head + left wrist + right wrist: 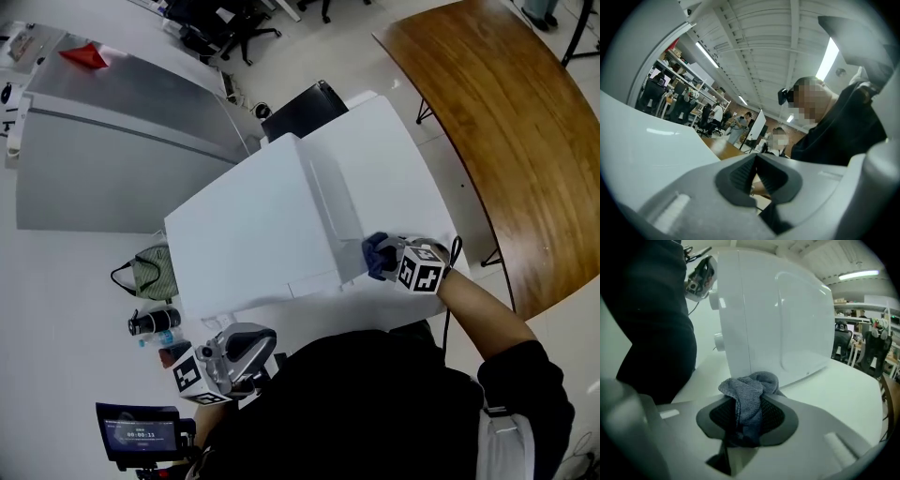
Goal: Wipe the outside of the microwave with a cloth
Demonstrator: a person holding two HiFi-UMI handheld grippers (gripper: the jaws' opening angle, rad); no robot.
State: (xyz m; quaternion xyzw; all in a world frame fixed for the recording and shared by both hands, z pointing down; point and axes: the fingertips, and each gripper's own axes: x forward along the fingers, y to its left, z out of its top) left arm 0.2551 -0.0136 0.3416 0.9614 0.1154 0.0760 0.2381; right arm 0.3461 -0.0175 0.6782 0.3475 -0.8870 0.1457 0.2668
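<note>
At the far left, low by the person's body, the left tool (249,341) hangs off the front edge of the tabletop (405,167). Its own view shows the left tool (755,162) with pads pressed together at the tips and nothing between them, so it looks idle.

In the middle stands the white microwave (251,234), its top facing the head camera. Its right side wall runs away from the person toward the far end of the tabletop.

At the near lower corner of that wall sits the right tool (386,256), pinching a bunched blue-grey cloth (375,251). In the right gripper view the cloth (751,389) is clamped between the pads of the right tool (749,414). It bulges out ahead of the jaws toward the microwave (778,310), just by the bottom edge of the side panel. Whether it touches the panel I cannot tell.

The right hand is plainly the nearer one. The wall lies ahead of the cloth and slightly to its left, so the wipe probably calls for pressing in and sweeping along the wall's length.

Further right, a curved wooden table (497,122) stands well apart.
</note>
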